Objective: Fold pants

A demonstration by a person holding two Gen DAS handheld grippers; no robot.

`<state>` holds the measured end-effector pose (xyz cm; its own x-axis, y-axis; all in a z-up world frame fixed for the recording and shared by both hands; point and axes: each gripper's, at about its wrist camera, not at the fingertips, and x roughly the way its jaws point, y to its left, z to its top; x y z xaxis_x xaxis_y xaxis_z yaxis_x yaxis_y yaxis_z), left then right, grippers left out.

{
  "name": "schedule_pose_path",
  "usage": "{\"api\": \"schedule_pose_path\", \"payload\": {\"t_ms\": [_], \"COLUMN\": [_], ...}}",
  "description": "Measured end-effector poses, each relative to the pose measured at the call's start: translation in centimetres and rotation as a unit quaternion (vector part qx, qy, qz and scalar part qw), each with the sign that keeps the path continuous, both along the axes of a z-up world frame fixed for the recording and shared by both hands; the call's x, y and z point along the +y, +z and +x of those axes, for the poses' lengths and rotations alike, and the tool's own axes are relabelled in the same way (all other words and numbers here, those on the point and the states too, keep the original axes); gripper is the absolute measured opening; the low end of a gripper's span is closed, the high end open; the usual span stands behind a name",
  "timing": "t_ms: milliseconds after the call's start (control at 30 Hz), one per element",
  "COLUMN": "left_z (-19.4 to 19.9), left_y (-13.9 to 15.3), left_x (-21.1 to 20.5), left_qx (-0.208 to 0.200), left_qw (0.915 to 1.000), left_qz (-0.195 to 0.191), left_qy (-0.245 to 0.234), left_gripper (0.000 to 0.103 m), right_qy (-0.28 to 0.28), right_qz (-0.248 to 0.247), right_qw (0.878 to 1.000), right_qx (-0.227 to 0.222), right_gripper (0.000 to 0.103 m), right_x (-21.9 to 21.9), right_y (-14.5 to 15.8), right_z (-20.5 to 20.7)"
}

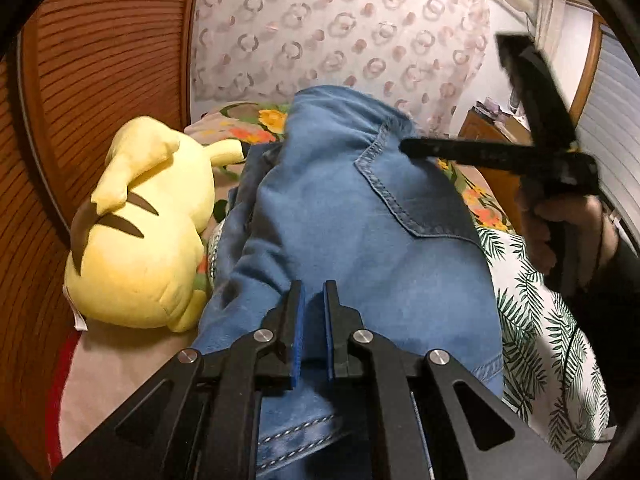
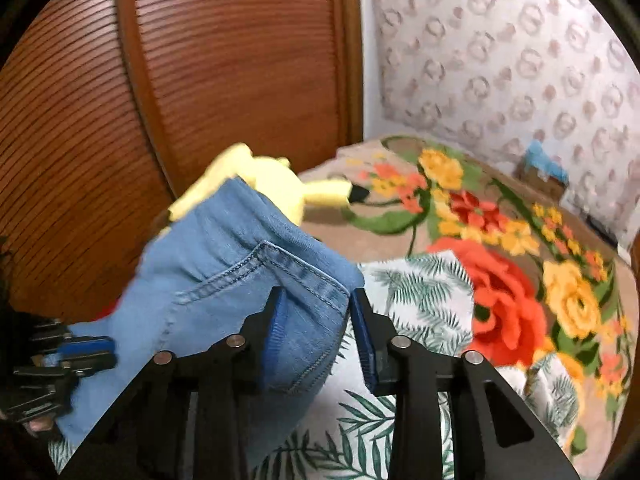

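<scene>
The blue denim pants (image 1: 340,208) hang lifted over the bed, back pocket showing. My left gripper (image 1: 314,292) is shut on the pants' fabric, which runs between its blue pads. My right gripper (image 2: 318,300) has its jaws wide apart, with the pants' edge (image 2: 248,288) lying between them and against the left pad; the right pad stands apart from the cloth. In the left wrist view the right gripper (image 1: 460,96) shows at the upper right with its fingers spread, one finger against the pocket. In the right wrist view the left gripper (image 2: 86,354) holds the pants at the lower left.
A yellow plush toy (image 1: 140,232) lies on the bed left of the pants, also in the right wrist view (image 2: 260,184). A flowered blanket (image 2: 500,272) and a leaf-print sheet (image 1: 540,320) cover the bed. A wooden slatted door (image 2: 200,80) stands at the left, patterned wall behind.
</scene>
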<state>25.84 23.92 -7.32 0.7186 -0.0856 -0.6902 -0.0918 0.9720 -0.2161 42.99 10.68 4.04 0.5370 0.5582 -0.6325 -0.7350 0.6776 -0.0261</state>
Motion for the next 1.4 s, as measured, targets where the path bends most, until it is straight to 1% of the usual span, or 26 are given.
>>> {"api": "schedule_pose_path", "payload": {"t_ms": [67, 200, 267, 367, 433, 467, 500, 567, 633, 667, 700, 733, 800, 867, 933, 1033, 1200, 1400], "left_z": [0.0, -0.1, -0.3, -0.9, -1.5, -1.7, -2.1, -2.6, -3.1, -3.5, -3.7, -3.9, -4.3, -4.9, -5.5, -6.3, -8.3, -10.6], "left_y": [-0.2, 0.0, 0.3, 1.0, 1.6, 1.9, 2.3, 2.9, 3.5, 3.9, 4.2, 4.5, 4.8, 5.5, 5.9, 6.7, 8.1, 9.1], "left_x": [0.0, -0.4, -0.5, -1.0, -1.3, -1.4, -1.6, -1.9, -2.4, -2.7, -3.0, -3.5, -4.3, -5.3, -6.2, -7.8, -10.5, -13.7], "left_qx": [-0.004, -0.004, -0.005, -0.008, -0.017, -0.02, -0.027, -0.033, -0.041, -0.046, -0.048, -0.046, -0.047, -0.056, -0.063, -0.07, -0.087, -0.103], "left_qw": [1.0, 0.9999, 0.9998, 0.9995, 0.9992, 0.9991, 0.9989, 0.9986, 0.9981, 0.9978, 0.9978, 0.9978, 0.9974, 0.9968, 0.9963, 0.9954, 0.9933, 0.9906], "left_qz": [0.001, 0.01, 0.018, 0.03, 0.034, 0.035, 0.036, 0.041, 0.046, 0.047, 0.046, 0.047, 0.053, 0.056, 0.056, 0.059, 0.061, 0.067], "left_qy": [-0.001, 0.0, 0.003, 0.01, 0.012, 0.013, 0.012, 0.011, 0.009, 0.008, 0.003, -0.006, -0.005, -0.012, -0.016, -0.028, -0.046, -0.06], "left_gripper": [0.01, 0.01, 0.011, 0.02, 0.034, 0.039, 0.049, 0.057, 0.074, 0.076, 0.082, 0.085, 0.085, 0.089, 0.093, 0.093, 0.093, 0.093], "right_qy": [-0.008, -0.022, -0.031, -0.038, -0.037, -0.036, -0.039, -0.043, -0.048, -0.052, -0.056, -0.058, -0.066, -0.075, -0.083, -0.096, -0.117, -0.136], "right_qz": [0.009, 0.021, 0.026, 0.031, 0.039, 0.041, 0.043, 0.046, 0.054, 0.058, 0.062, 0.065, 0.07, 0.074, 0.078, 0.079, 0.09, 0.099], "right_qw": [1.0, 0.999, 0.999, 0.999, 0.999, 0.998, 0.998, 0.998, 0.997, 0.997, 0.996, 0.996, 0.995, 0.994, 0.993, 0.991, 0.988, 0.983], "right_qx": [0.02, 0.008, 0.007, -0.007, -0.01, -0.01, -0.012, -0.015, -0.018, -0.02, -0.023, -0.025, -0.031, -0.033, -0.034, -0.044, -0.054, -0.07], "right_gripper": [0.032, 0.033, 0.033, 0.033, 0.033, 0.033, 0.033, 0.033, 0.033, 0.034, 0.034, 0.034, 0.034, 0.034, 0.036, 0.041, 0.055, 0.065], "right_x": [-0.1, -0.1, -1.1, -2.7, -4.4, -5.2, -5.9, -7.3, -8.8, -9.5, -10.3, -11.0, -12.6, -13.8, -15.0, -16.8, -19.1, -21.9], "right_y": [-0.9, -0.7, 0.0, 1.0, 1.7, 1.8, 1.9, 1.9, 2.3, 2.4, 2.6, 2.8, 2.9, 3.0, 3.0, 3.2, 3.7, 3.7], "right_z": [0.4, 0.2, -1.0, -3.7, -6.3, -7.4, -8.5, -10.1, -12.0, -13.0, -14.0, -15.1, -17.1, -18.7, -20.2, -22.8, -26.7, -32.3]}}
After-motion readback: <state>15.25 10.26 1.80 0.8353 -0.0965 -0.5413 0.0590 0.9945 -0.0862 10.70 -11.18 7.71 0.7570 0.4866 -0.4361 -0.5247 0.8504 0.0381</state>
